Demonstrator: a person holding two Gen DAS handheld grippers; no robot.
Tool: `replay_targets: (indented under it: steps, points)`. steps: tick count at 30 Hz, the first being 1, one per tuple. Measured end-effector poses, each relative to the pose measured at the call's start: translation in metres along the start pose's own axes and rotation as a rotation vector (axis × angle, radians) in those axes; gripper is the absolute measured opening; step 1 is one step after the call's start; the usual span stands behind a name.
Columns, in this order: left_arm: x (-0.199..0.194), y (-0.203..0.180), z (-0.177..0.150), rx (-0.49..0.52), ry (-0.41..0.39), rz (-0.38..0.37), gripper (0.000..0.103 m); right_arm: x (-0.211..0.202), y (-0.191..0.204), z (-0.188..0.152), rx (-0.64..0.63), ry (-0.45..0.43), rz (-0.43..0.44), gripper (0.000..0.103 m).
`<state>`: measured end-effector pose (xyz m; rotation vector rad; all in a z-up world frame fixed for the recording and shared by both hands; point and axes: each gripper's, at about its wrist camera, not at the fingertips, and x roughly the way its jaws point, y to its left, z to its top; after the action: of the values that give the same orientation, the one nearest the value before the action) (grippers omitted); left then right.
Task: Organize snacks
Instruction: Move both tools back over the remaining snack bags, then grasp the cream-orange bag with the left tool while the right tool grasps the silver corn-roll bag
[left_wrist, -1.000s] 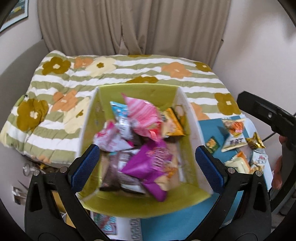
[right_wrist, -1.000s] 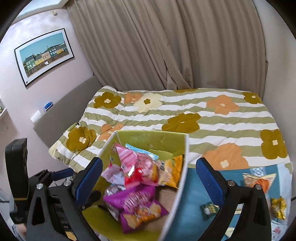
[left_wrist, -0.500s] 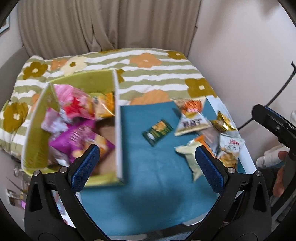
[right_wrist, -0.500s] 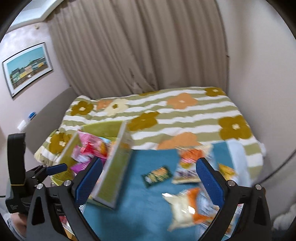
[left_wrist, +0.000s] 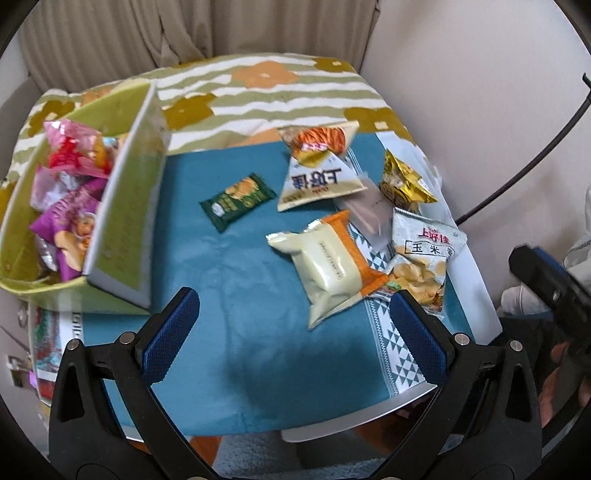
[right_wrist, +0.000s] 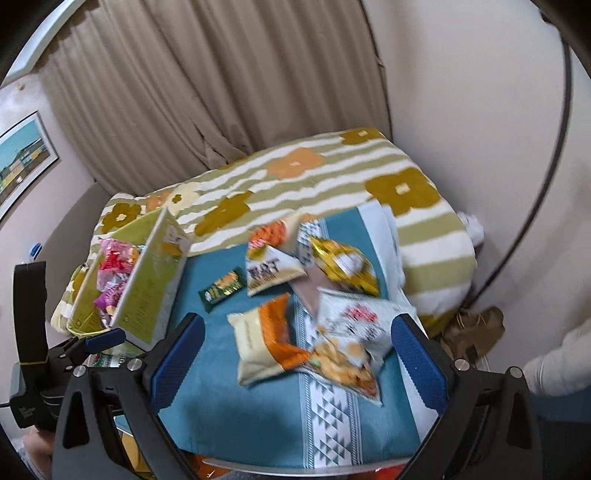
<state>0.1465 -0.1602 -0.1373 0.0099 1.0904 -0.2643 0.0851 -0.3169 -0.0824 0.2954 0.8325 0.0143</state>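
Task judged partly done. A green box (left_wrist: 122, 229), ahead and to the left of the left tool (left_wrist: 291, 325), already holds a heap of packets (left_wrist: 70, 206): pink, red and purple ones can be made out, the rest is blurred. Loose snacks are still spread on the blue-clothed worktop (left_wrist: 229, 332), ahead and to the right of both tools: a dark green bar (left_wrist: 238, 201), a triangular white pack (left_wrist: 317, 182) with an orange pack (left_wrist: 317, 142) just beyond it, a gold pack (left_wrist: 402, 182), a flat brownish sachet (left_wrist: 369, 218), a cream-and-orange pack (left_wrist: 332, 264) and a white chip bag (left_wrist: 424, 258). Seven items are therefore judged left to be boxed. Left tool: jaws spread wide, nothing between them, held above the near worktop. Right tool (right_wrist: 291, 354): likewise wide and empty, with the cream-and-orange pack and the chip bag seen between its fingers but well below them. Orientation of the nearest candidate, the cream-and-orange pack: lying flat, its long axis runs diagonally from far left to near right in the left view, its orange end towards the right. The green bar lies flat too, with its long axis from near left to far right. The chip bag partly overlaps the cream pack's near corner.
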Motion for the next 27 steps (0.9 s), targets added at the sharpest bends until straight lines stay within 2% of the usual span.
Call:
replay_targets:
  steps: [9,14,21,25,26,27]
  points:
    - [0.065,-0.010,0.019,-0.040,0.117,-0.080,0.102,0.023,-0.031,-0.018,0.145,0.032,-0.056,0.101]
    - [0.105,-0.010,0.032,-0.079,0.196,-0.099,0.102,0.046,-0.032,-0.026,0.144,0.073,-0.115,0.101]
    - [0.145,-0.022,0.043,-0.062,0.277,-0.115,0.102,0.075,-0.031,-0.035,0.112,0.113,-0.198,0.101]
    - [0.161,-0.026,0.041,-0.035,0.309,-0.106,0.102,0.088,-0.032,-0.039,0.114,0.134,-0.218,0.101]
    - [0.165,-0.026,0.041,-0.031,0.314,-0.107,0.101,0.090,-0.032,-0.039,0.120,0.138,-0.219,0.100]
    - [0.169,-0.026,0.041,-0.026,0.321,-0.105,0.094,0.092,-0.032,-0.040,0.125,0.141,-0.220,0.101]
